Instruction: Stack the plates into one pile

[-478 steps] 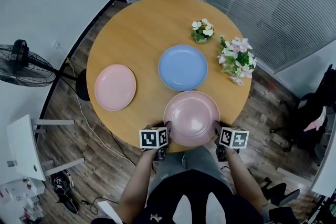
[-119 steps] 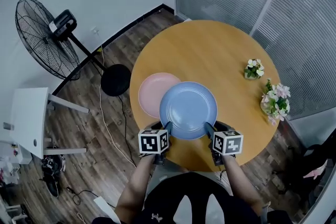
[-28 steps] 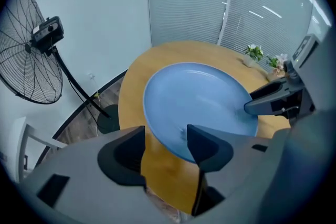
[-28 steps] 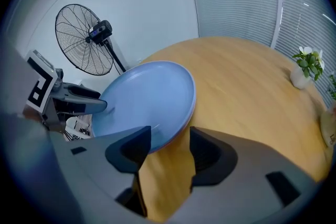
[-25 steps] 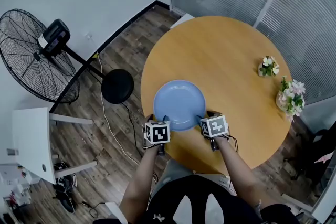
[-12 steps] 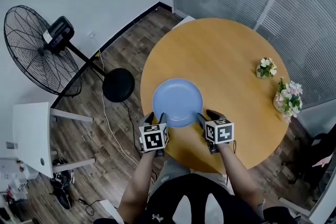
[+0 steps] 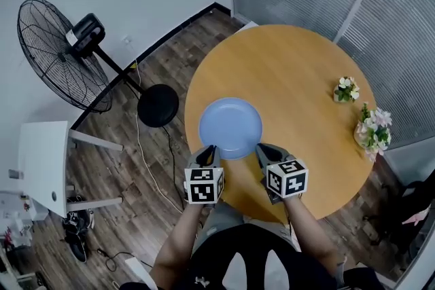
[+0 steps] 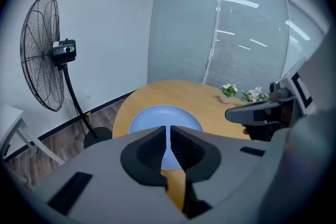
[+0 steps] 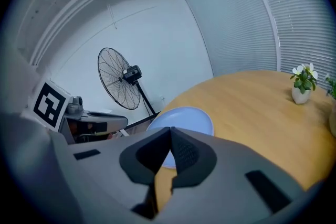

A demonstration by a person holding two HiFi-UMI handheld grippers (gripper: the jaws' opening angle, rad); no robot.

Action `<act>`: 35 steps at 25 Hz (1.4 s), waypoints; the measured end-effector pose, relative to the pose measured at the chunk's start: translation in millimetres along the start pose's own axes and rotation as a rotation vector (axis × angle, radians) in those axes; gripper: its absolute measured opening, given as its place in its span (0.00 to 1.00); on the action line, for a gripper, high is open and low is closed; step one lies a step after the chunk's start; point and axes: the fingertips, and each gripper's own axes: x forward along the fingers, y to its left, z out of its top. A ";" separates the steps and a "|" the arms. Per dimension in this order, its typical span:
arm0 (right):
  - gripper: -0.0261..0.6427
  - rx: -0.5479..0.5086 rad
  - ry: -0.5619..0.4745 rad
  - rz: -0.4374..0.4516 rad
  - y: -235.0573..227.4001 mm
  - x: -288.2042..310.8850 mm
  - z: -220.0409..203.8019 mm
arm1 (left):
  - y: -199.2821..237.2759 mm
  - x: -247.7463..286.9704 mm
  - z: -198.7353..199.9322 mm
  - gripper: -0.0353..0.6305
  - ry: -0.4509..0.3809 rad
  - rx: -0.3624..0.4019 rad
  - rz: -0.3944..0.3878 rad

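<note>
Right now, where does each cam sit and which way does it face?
Head view: on the person's head, steeply down at table and plate; forearms, left gripper, right gripper show.
Left gripper view: on left gripper, along its closing, empty jaws toward plate and fan; right gripper shows at right.
Right gripper view: on right gripper, along its shut jaws toward plate and fan; left gripper shows at left.
Shared: all three see the plate.

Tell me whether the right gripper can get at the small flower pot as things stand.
Probably yes. The right gripper, fingers closing on nothing, hangs by the table's near edge beside the blue plate; only bare tabletop lies between it and the flower pot. A long stretch, though.
</note>
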 end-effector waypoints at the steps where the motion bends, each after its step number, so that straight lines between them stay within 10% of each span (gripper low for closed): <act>1: 0.05 -0.012 -0.007 0.011 3.9 -3.0 0.7 | -5.1 -3.5 0.1 0.12 -0.003 -0.005 -0.016; 35: 0.04 -0.206 -0.010 0.225 44.1 -85.1 -1.0 | -114.1 -67.5 4.8 0.09 -0.119 -0.066 -0.079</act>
